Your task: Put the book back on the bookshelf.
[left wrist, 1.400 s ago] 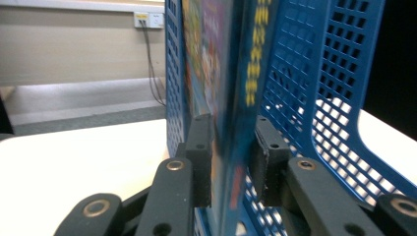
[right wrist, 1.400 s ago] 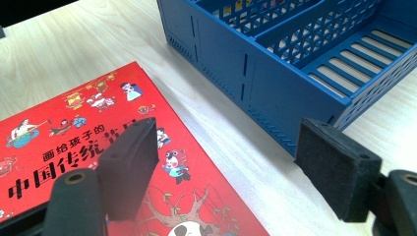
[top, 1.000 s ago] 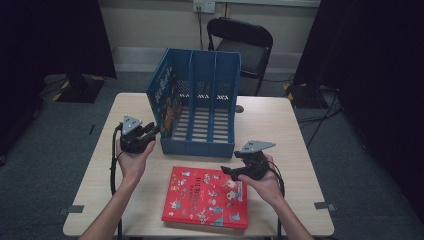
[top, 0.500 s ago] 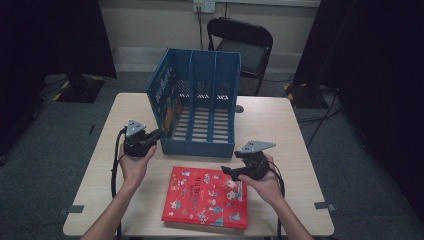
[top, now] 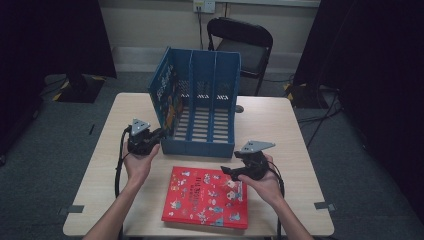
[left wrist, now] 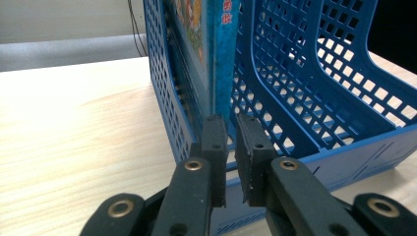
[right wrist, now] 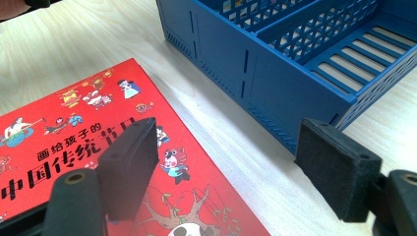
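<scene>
A blue file rack (top: 202, 145) with three compartments stands mid-table. A blue picture book (top: 167, 95) stands upright in its left compartment. My left gripper (top: 159, 134) is at the rack's front left corner, shut, with nothing between its pads. In the left gripper view its tips (left wrist: 229, 120) sit just before the book's spine (left wrist: 221, 49) and the rack's mesh wall (left wrist: 344, 152). A red picture book (top: 200, 200) lies flat in front of the rack. My right gripper (top: 226, 172) hovers open over its far right corner, pads (right wrist: 228, 132) spread above the red cover (right wrist: 59, 128) and the bare table, near the rack (right wrist: 236, 54).
A black folding chair (top: 245, 45) stands behind the wooden table (top: 280, 125). A small dark object (top: 240, 108) lies just behind the rack. Bare tabletop lies to the left of and to the right of the rack.
The left gripper's jaws have come together at the rack's front left corner. The right gripper and the red book have stayed put.
</scene>
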{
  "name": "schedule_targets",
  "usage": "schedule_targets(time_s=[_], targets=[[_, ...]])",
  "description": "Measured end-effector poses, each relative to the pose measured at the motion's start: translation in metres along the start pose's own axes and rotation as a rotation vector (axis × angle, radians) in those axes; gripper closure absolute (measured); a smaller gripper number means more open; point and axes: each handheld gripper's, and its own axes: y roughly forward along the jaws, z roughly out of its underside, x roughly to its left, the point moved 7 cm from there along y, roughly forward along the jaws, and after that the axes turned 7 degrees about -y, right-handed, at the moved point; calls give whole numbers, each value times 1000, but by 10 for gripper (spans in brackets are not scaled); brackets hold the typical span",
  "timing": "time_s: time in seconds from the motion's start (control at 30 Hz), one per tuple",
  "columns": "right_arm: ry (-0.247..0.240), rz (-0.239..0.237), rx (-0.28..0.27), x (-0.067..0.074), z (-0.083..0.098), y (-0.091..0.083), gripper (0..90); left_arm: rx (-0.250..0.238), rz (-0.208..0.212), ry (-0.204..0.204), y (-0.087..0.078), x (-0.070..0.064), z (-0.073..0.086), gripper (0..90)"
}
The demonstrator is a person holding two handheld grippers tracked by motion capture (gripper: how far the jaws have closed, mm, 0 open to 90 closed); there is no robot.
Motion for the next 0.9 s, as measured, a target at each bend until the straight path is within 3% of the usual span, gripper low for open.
schedule_targets(time_s=[0.17, 0.47, 0.73, 0.9], targets=[[1, 0, 0, 0, 0, 0, 240, 5, -24, 14, 4, 1, -3, 830], [4, 2, -1, -1, 0, -1, 240, -15, -53, -4, 11, 4, -9, 827], [3, 1, 4, 0, 0, 0, 240, -38, -49, -42, 13, 5, -20, 813], [1, -2, 5, 0, 1, 1, 240, -36, -6, -61, 7, 5, -19, 782]])
